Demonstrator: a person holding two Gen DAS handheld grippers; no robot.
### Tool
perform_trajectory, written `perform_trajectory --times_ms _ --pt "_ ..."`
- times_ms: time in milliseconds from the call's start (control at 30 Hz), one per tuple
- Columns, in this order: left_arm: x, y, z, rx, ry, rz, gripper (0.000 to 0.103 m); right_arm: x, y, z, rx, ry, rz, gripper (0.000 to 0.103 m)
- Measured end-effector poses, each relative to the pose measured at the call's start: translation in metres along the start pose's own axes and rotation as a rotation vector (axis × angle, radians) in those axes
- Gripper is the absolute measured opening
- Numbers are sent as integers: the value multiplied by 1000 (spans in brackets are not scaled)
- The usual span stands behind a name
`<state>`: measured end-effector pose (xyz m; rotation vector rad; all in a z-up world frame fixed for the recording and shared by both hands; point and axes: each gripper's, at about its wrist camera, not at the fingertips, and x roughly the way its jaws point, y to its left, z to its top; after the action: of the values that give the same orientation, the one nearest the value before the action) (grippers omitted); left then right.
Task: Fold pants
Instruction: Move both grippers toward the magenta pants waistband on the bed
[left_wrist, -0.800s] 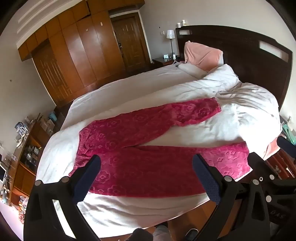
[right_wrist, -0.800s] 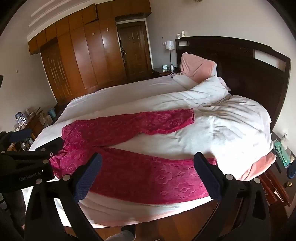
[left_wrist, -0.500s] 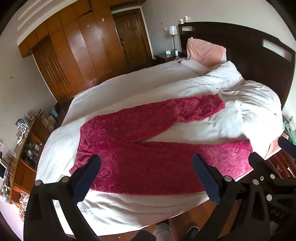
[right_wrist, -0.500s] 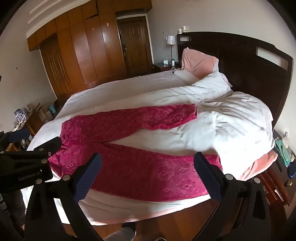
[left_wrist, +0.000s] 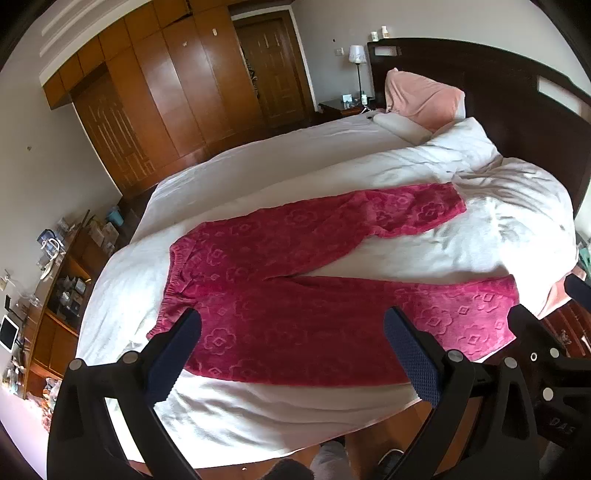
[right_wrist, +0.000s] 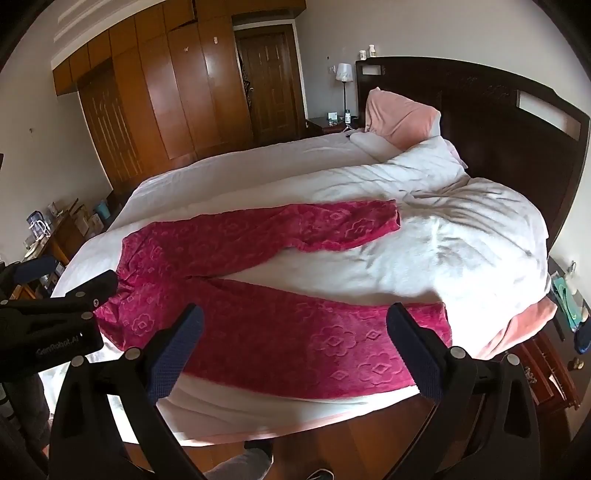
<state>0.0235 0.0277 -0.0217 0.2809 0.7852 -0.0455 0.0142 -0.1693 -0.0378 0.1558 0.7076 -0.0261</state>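
Note:
Magenta fleece pants (left_wrist: 295, 295) with a flower pattern lie spread flat on the white bed (left_wrist: 258, 417), waistband at the left, the two legs splayed toward the right. They also show in the right wrist view (right_wrist: 258, 317). My left gripper (left_wrist: 291, 354) is open and empty, held above the near leg at the bed's front edge. My right gripper (right_wrist: 295, 350) is open and empty, above the near leg toward its cuff. The left gripper's body (right_wrist: 51, 325) shows at the left of the right wrist view.
A rumpled white duvet (right_wrist: 461, 229) and a pink pillow (right_wrist: 399, 118) lie by the dark headboard (right_wrist: 498, 122). Wooden wardrobes (left_wrist: 155, 96) line the far wall. A cluttered shelf (left_wrist: 44, 288) stands left, a nightstand (right_wrist: 554, 354) right. Wooden floor and the person's feet (left_wrist: 332, 458) are below.
Both grippers have tilted down and come slightly nearer the bed, so the pants sit lower and larger in view. Both stay open and empty.

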Motion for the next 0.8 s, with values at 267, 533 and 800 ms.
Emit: perform_trajectory --times_ms 267,533,800 --pt "11 9 -3 -8 16 25 98 14 8 4 -8 26 11 100" --pt "24 21 -3 -21 43 45 98 25 16 10 -12 54 18 100" --pt "43 33 0 -27 74 54 98 44 26 17 -11 87 15 100"
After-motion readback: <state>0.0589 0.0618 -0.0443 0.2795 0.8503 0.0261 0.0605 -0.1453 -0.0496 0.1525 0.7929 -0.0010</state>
